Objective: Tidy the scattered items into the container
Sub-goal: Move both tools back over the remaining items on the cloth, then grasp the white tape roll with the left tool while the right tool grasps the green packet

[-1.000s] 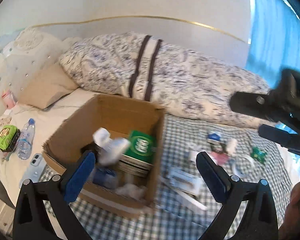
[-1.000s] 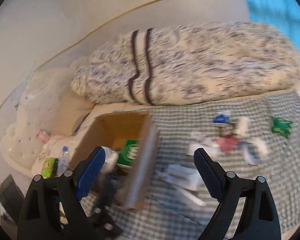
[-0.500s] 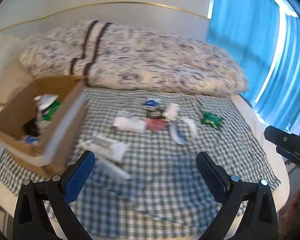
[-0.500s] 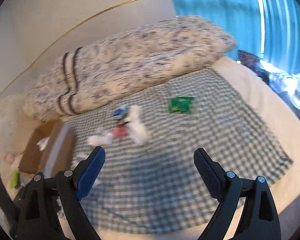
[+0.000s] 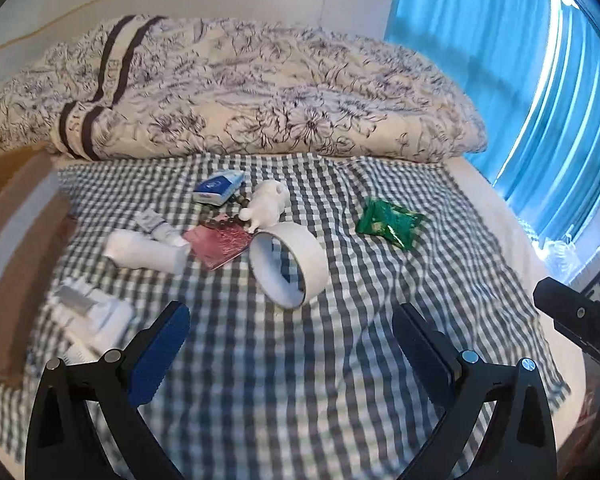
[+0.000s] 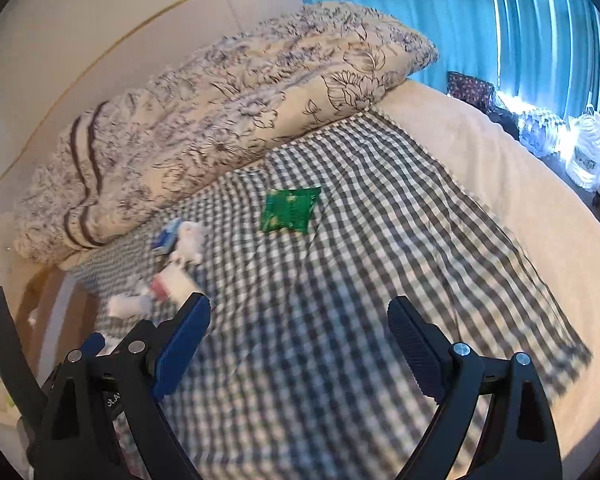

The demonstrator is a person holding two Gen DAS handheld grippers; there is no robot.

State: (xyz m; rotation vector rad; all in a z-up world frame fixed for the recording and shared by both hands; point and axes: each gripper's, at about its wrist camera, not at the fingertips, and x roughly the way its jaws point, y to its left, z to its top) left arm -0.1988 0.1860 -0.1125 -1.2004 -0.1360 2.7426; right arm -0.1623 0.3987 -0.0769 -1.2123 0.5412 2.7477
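My left gripper (image 5: 290,334) and right gripper (image 6: 298,330) both gape empty over the checked blanket (image 5: 380,300). The tape roll (image 5: 288,266) stands on edge mid-blanket, bore facing me.

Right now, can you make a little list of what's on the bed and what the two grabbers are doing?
surface: checked cloth
container: cardboard box, left edge
loose items: tape roll, green packet, white figurine, blue-white box, red pouch
left gripper: open, empty
right gripper: open, empty
behind: floral duvet
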